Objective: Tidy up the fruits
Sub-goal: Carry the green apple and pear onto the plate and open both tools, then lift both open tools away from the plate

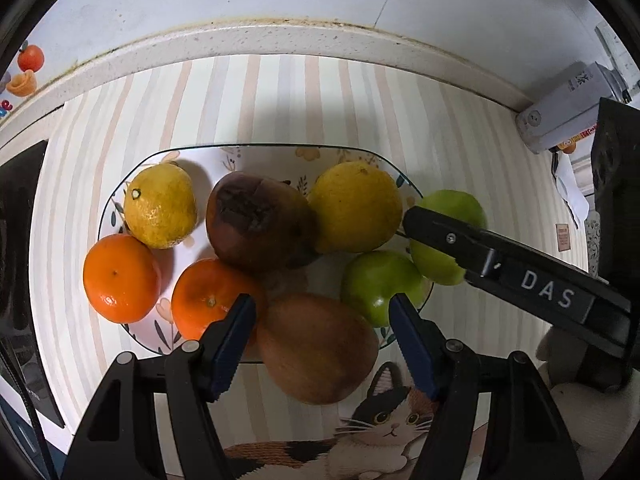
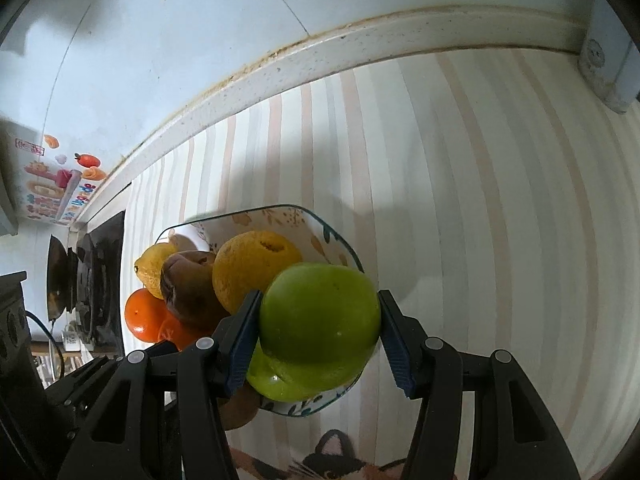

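Two oranges (image 1: 121, 278), two green apples (image 1: 380, 286)

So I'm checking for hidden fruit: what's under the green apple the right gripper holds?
Under the held green apple sits a second green apple on the plate's rim. Anything beneath that one is covered.

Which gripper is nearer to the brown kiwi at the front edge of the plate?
Left. The left gripper is open with the brown kiwi between its fingers. The right gripper is off to the right, shut on a green apple.
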